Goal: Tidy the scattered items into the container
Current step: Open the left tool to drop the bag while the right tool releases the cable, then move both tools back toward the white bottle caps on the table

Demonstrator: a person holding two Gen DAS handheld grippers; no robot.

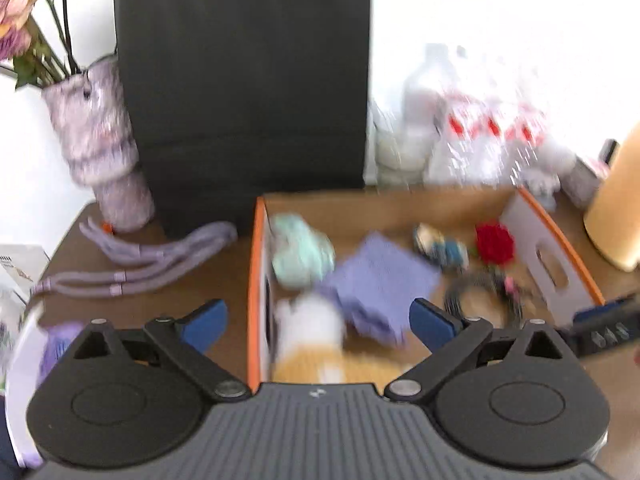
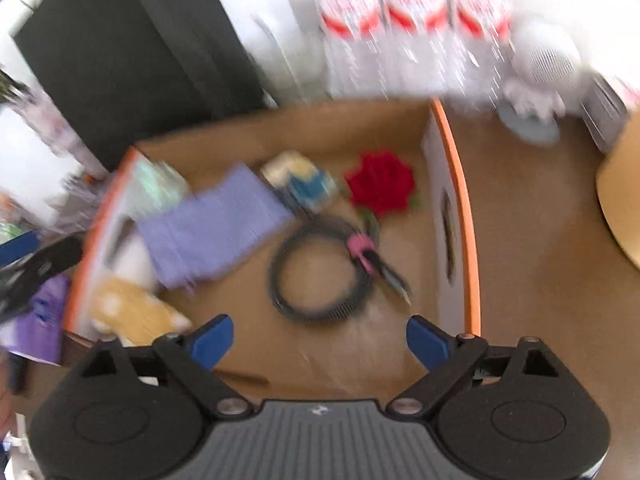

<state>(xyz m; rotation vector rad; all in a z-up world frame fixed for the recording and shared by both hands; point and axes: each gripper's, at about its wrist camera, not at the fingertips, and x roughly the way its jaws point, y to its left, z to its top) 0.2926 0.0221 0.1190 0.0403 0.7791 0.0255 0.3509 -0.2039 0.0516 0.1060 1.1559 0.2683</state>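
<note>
A lilac cord (image 1: 132, 268), looped with small sleeves along it, was seen lying on the brown table (image 1: 224, 280) ahead and to the left of the left gripper (image 1: 318, 322), outside the cardboard box (image 1: 256, 288) and just in front of a furry vase (image 1: 100, 144). It was judged light, limp and likely to trail, so a hold across the bunched strands near a sleeve was thought best. The left gripper was spread wide with nothing between its blue pads, poised over the near left wall of the box.

Inside the box, a lilac cloth (image 2: 212, 224) was seen ahead and left of the right gripper (image 2: 319, 342), soft and foldable; a coiled black cable (image 2: 320, 276) lay straight ahead, springy and light; a red flower (image 2: 380, 186) lay beyond it, delicate. A mint bundle (image 1: 302, 252) and a yellow soft item (image 2: 132, 312) were noted at the left wall. The right gripper was likewise splayed and empty, above the near edge of the box.

A black bag (image 1: 248, 92) stood behind, and wrapped bottles (image 2: 412, 28) to the right.
</note>
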